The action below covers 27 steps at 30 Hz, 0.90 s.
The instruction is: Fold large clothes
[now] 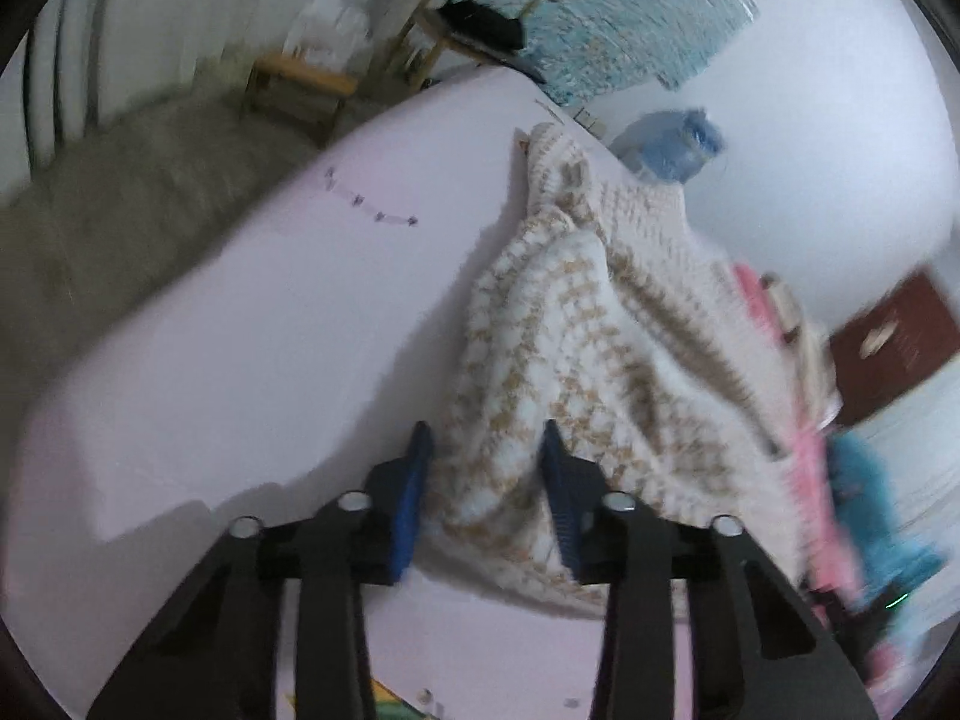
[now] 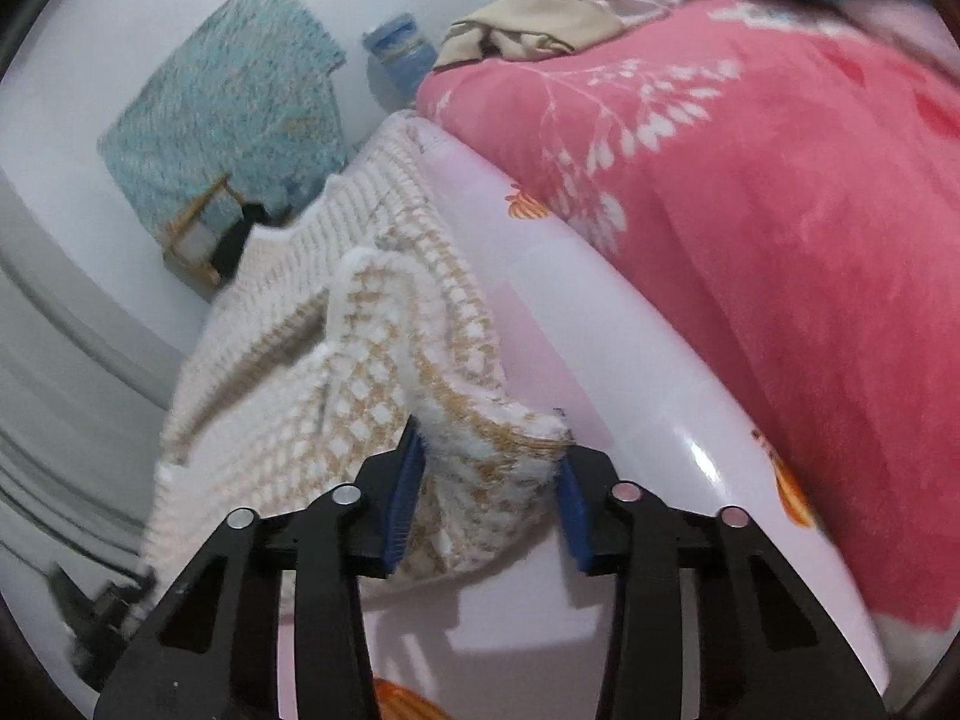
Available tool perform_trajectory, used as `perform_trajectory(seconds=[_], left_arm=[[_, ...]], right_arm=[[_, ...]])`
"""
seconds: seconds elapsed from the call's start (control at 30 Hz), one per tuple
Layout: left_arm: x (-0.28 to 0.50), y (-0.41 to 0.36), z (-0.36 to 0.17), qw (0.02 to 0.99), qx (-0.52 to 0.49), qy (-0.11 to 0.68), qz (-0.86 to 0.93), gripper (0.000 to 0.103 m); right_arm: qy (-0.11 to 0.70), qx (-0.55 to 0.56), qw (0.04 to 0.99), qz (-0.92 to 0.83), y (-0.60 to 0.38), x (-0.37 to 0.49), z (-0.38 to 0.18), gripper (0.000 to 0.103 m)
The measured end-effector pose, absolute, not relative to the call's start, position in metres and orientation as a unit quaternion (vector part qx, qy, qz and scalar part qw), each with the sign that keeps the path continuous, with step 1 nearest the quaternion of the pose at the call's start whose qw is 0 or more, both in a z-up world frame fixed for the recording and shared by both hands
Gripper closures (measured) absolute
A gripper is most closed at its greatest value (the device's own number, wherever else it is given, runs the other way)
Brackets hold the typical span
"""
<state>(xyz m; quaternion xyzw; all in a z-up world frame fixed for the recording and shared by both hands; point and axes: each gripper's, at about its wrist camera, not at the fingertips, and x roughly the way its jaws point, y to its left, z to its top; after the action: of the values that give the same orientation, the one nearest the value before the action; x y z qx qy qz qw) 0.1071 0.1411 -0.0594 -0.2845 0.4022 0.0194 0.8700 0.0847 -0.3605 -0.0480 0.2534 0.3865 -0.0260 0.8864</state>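
A cream and tan knitted sweater [image 1: 570, 312] lies rumpled on a pale pink bed sheet [image 1: 270, 330]. In the left wrist view its near hem fills the gap between the blue pads, and my left gripper [image 1: 486, 438] is shut on it. In the right wrist view the same sweater [image 2: 360, 360] runs away toward the bed's far edge. My right gripper [image 2: 489, 432] is shut on a near corner of it, with fabric bunched from pad to pad just above the sheet [image 2: 600, 360].
A pink flowered blanket [image 2: 780, 210] is heaped along the bed beside the sweater, also seen as a pink blanket edge [image 1: 804, 462]. Beyond the bed stand a blue water jug [image 2: 399, 54], a teal cloth [image 2: 222, 102] on the wall, and a wooden stool [image 1: 300, 84].
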Motion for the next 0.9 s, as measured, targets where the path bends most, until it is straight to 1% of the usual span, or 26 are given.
perform_trajectory(seconds=[0.03,0.1,0.13,0.2,0.27,0.43,0.57,0.63,0.67,0.7,0.73,0.77,0.8,0.87,0.9], left_arm=[[0.108,0.136,-0.057,0.878,-0.262,0.399,0.021,0.083],[0.104,0.121,-0.044,0.904,-0.189,0.383,0.023,0.088],[0.099,0.115,-0.034,0.918,-0.156,0.364,0.023,0.089],[0.090,0.110,-0.019,0.933,-0.119,0.338,0.019,0.090],[0.081,0.108,-0.002,0.943,-0.092,0.319,0.010,0.090],[0.057,0.119,0.023,0.946,-0.078,0.313,0.000,0.092],[0.036,0.137,0.026,0.934,-0.096,0.345,-0.008,0.092],[0.030,0.150,0.010,0.916,-0.118,0.383,-0.018,0.091],[0.028,0.155,0.000,0.906,-0.131,0.402,-0.023,0.090],[0.025,0.160,-0.008,0.897,-0.143,0.417,-0.022,0.088],[0.023,0.171,-0.018,0.885,-0.165,0.435,-0.015,0.088],[0.019,0.179,-0.019,0.882,-0.179,0.436,-0.015,0.088],[0.014,0.188,-0.017,0.883,-0.190,0.428,-0.015,0.087],[0.004,0.201,-0.005,0.896,-0.191,0.401,0.000,0.083],[0.001,0.204,0.002,0.904,-0.184,0.386,0.009,0.081]], right_arm=[[0.390,0.235,0.890,-0.024,-0.356,0.087,-0.046,0.081],[0.386,0.197,0.901,-0.027,-0.347,0.087,-0.037,0.086],[0.378,0.175,0.909,-0.028,-0.342,0.084,-0.028,0.088],[0.361,0.158,0.919,-0.018,-0.338,0.076,-0.012,0.092],[0.345,0.153,0.926,-0.009,-0.338,0.067,0.005,0.093],[0.338,0.163,0.927,0.027,-0.338,0.042,0.028,0.095],[0.353,0.179,0.918,0.039,-0.344,0.019,0.027,0.094],[0.384,0.199,0.900,0.051,-0.350,0.017,0.010,0.089],[0.397,0.206,0.893,0.050,-0.353,0.016,0.002,0.080],[0.419,0.214,0.881,0.045,-0.357,0.017,-0.009,0.075],[0.435,0.214,0.874,0.035,-0.361,0.017,-0.016,0.074],[0.440,0.212,0.872,0.027,-0.364,0.016,-0.018,0.068],[0.436,0.210,0.875,0.015,-0.369,0.013,-0.016,0.058],[0.419,0.207,0.884,-0.004,-0.378,0.007,-0.006,0.050],[0.407,0.204,0.890,-0.015,-0.382,0.004,0.002,0.050]])
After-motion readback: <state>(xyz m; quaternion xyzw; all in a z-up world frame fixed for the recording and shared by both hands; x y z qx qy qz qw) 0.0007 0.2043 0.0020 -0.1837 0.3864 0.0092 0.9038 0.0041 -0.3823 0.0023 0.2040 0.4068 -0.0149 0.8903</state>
